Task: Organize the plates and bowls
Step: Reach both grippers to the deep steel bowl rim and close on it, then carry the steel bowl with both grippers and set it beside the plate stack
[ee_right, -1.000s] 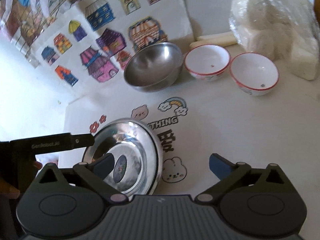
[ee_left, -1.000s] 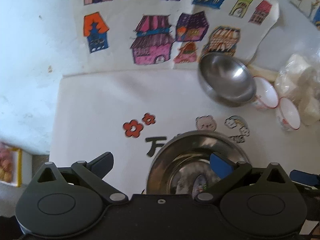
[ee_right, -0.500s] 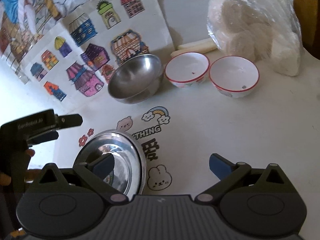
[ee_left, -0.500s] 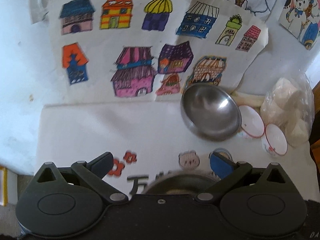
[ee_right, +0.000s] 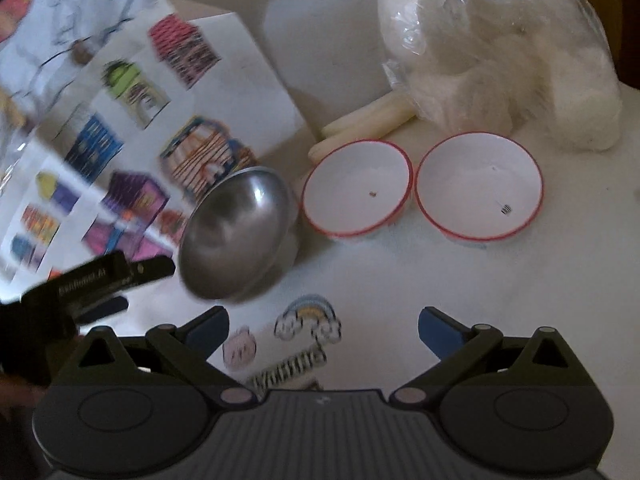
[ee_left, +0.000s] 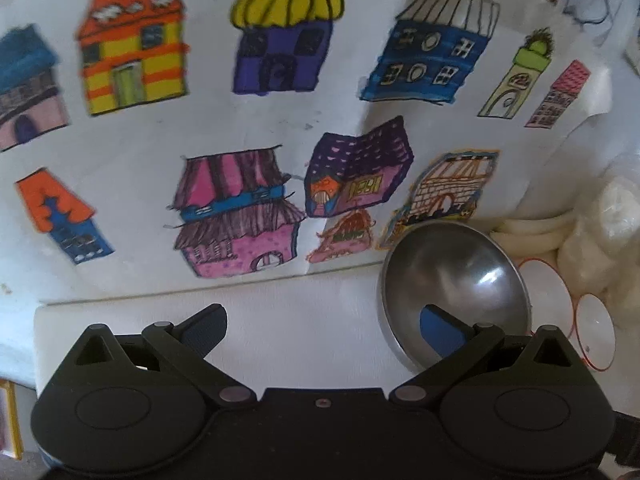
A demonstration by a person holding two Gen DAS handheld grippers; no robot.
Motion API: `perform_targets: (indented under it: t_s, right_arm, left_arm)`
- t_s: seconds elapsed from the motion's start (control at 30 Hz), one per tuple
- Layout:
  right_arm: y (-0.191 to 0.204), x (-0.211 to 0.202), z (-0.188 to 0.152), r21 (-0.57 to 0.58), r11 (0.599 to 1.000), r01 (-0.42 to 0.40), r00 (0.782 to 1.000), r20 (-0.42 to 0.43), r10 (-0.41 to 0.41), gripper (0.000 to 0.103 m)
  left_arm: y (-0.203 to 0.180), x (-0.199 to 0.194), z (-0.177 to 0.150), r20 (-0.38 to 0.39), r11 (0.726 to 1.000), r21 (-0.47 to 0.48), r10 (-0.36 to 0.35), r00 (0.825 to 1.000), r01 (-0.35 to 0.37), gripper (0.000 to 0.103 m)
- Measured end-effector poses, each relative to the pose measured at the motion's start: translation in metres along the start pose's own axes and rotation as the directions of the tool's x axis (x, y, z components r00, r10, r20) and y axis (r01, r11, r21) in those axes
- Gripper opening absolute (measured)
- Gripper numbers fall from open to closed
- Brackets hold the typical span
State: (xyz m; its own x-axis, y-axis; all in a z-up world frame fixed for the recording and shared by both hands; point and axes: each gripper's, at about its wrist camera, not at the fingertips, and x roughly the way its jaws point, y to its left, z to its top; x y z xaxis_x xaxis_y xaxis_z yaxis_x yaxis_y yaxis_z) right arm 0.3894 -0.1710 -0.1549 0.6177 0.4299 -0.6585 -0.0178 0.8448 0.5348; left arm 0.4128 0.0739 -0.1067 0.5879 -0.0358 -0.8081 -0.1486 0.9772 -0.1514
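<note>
A steel bowl [ee_left: 456,280] [ee_right: 236,240] rests tilted against the drawing sheet at the back of the table. Two white bowls with red rims stand to its right: the nearer one [ee_right: 356,194] [ee_left: 546,292] beside the steel bowl, the other [ee_right: 478,188] [ee_left: 596,334] further right. My left gripper [ee_left: 320,322] is open, its right finger over the steel bowl's near rim, nothing held. It also shows at the left in the right wrist view [ee_right: 100,284]. My right gripper [ee_right: 324,326] is open and empty, short of the bowls. The steel plate is out of both views.
A sheet of coloured house drawings [ee_left: 248,128] leans behind the bowls. A plastic bag of white lumps [ee_right: 500,56] and pale sticks [ee_right: 364,122] lie at the back right. The white tabletop [ee_right: 400,280] carries cartoon stickers [ee_right: 306,322].
Both grippers have moved forward toward the back of the table. The steel plate has dropped out of both views. The bowls look larger and closer. Both stay open.
</note>
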Motion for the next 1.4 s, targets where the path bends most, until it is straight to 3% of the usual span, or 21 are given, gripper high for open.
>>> perform_targets:
  t_s: [0.2,0.33,0.47,0.57,0.67,0.73,0.83,0.9,1.0,1.4]
  right_arm:
    - [0.003,0.021,0.008,0.056,0.998,-0.008,1.000,0.014,0.008,0.100]
    - [0.004,0.032,0.011,0.071,0.997,-0.024,1.000,0.006,0.024,0.092]
    - [0.004,0.042,0.015,0.073,0.997,-0.029,1.000,-0.008,0.030,0.077]
    - [0.004,0.049,0.017,0.084,0.996,-0.042,0.999,-0.027,0.044,0.062]
    - [0.005,0.051,0.020,0.076,0.995,-0.062,0.997,-0.037,0.065,0.047]
    - [0.008,0.052,0.021,0.065,0.995,-0.076,0.996,-0.044,0.079,0.038]
    - [0.012,0.052,0.023,0.048,0.995,-0.092,0.994,-0.056,0.095,0.027]
    - [0.013,0.051,0.024,0.043,0.995,-0.092,0.993,-0.065,0.095,0.026]
    - [0.013,0.049,0.023,0.036,0.995,-0.088,0.993,-0.078,0.090,0.025]
    - [-0.007,-0.005,-0.001,-0.032,0.997,-0.070,0.994,-0.084,0.067,0.025]
  left_arm:
    - [-0.007,0.025,0.004,-0.074,0.999,0.044,0.004,0.997,-0.001,0.102]
    - [-0.013,0.033,0.003,-0.104,0.999,0.048,-0.010,0.995,0.015,0.102]
    - [-0.019,0.038,0.003,-0.106,0.999,0.040,-0.026,0.994,0.031,0.096]
    - [-0.023,0.041,0.005,-0.107,0.998,0.031,-0.046,0.993,0.050,0.086]
    - [-0.025,0.044,0.006,-0.118,0.997,0.006,-0.076,0.990,0.077,0.069]
    - [-0.026,0.046,0.007,-0.124,0.995,-0.013,-0.104,0.987,0.103,0.047]
    - [-0.030,0.047,0.007,-0.128,0.993,-0.013,-0.121,0.984,0.120,0.032]
    - [-0.032,0.047,0.005,-0.130,0.991,-0.014,-0.135,0.982,0.134,0.021]
    - [-0.034,0.045,0.001,-0.137,0.991,-0.016,-0.134,0.981,0.133,0.017]
    - [-0.068,0.002,-0.034,-0.126,0.981,0.007,-0.194,0.973,0.196,0.016]
